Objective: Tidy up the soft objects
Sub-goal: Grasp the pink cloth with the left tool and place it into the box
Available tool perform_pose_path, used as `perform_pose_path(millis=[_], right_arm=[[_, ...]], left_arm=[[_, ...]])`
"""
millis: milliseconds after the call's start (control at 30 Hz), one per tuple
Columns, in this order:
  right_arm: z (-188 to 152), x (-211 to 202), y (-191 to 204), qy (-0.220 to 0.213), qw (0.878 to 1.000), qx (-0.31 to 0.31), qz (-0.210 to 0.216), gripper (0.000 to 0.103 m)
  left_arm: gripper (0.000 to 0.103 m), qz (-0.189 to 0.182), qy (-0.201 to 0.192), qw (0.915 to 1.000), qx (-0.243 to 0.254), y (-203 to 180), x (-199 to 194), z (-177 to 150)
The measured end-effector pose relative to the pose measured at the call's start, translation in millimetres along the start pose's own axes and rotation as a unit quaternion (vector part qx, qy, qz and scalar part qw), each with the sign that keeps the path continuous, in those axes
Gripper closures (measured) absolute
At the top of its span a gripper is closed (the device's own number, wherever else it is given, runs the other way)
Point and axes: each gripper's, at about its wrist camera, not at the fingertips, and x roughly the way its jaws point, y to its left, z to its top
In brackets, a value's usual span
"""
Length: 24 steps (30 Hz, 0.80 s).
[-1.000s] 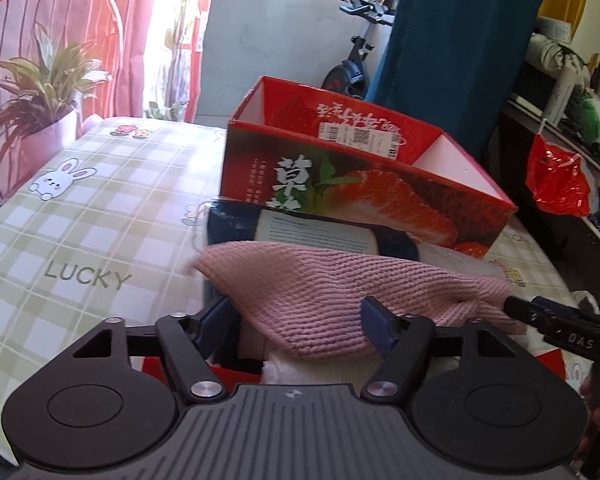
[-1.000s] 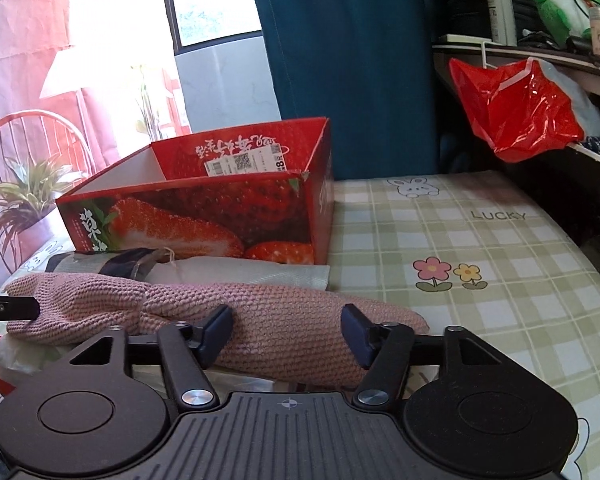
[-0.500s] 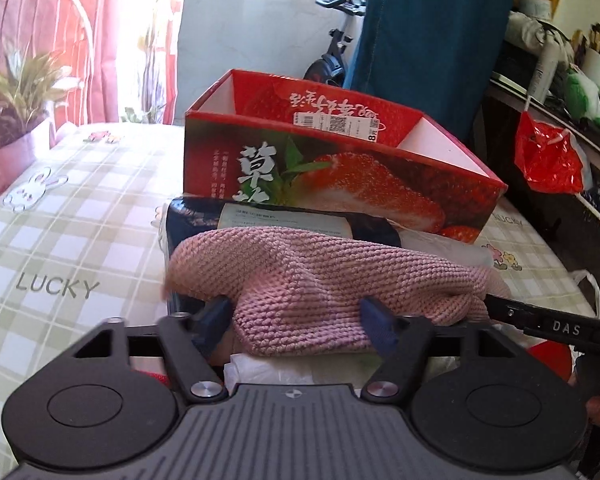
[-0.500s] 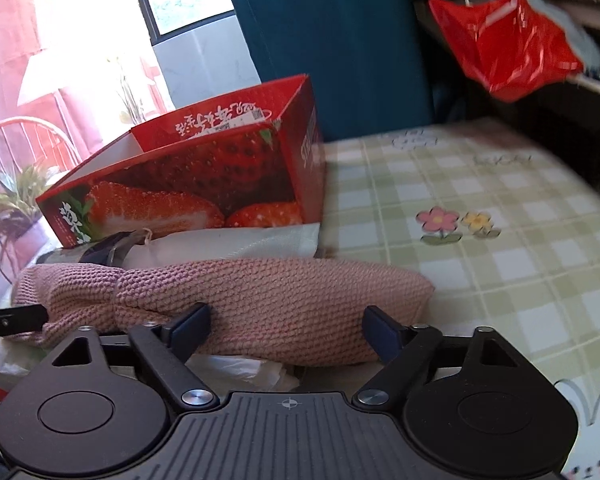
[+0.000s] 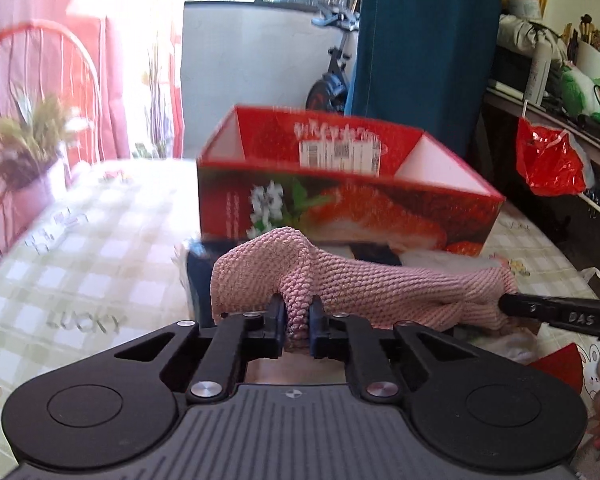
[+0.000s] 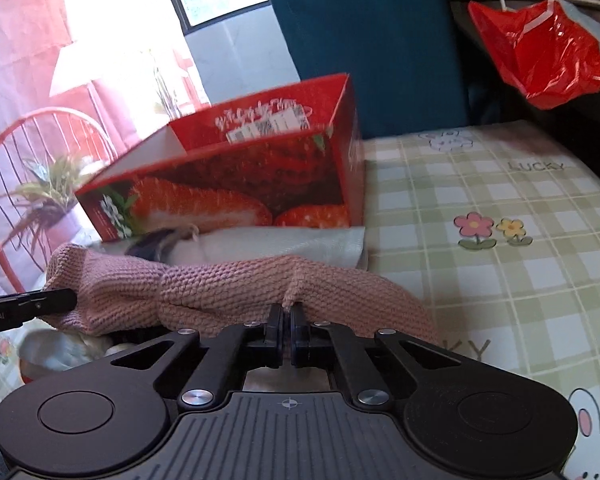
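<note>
A pink knitted cloth (image 5: 380,284) lies stretched across a pile of soft things in front of the red strawberry box (image 5: 340,208). My left gripper (image 5: 298,316) is shut on a bunched fold at the cloth's left end. In the right wrist view the same pink cloth (image 6: 228,292) runs sideways, and my right gripper (image 6: 287,320) is shut on a pinch of its near edge toward the right end. Each gripper's black finger shows at the far end of the cloth in the other view. The red box (image 6: 236,184) stands open-topped just behind.
Under the cloth lie a white fabric bag (image 6: 284,244) and a dark blue item (image 5: 198,276). The table wears a green checked cover (image 6: 500,240). A red plastic bag (image 6: 540,52) hangs at the right; a potted plant (image 5: 24,148) and a red chair stand at the left.
Both grippers went from wide open around the pink cloth to shut on it, each bunching a fold. The cloth's ends have lifted slightly and both views have shifted a little.
</note>
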Motion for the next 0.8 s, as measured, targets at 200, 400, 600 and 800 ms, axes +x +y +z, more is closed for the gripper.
perform_pose_path(millis=[200, 400, 600, 800], right_arm=[[25, -32, 14, -0.063, 0.997, -0.034, 0.015, 0.1], [69, -48, 23, -0.11, 0.991, -0.061, 0.035, 0.1], [122, -38, 32, -0.14, 0.984, -0.104, 0.028, 0.1], [152, -1, 37, -0.118, 0.983, -0.137, 0.018, 0.1]], left_arm=[[0.091, -0.001, -0.055, 0.9985, 0.005, -1, -28, 28], [0.091, -0.017, -0.089, 0.9959, -0.012, 9, -33, 78], [0.091, -0.024, -0.092, 0.9951, 0.026, 10, -5, 138], [0.091, -0.024, -0.023, 0.9982, 0.049, 15, 55, 159]])
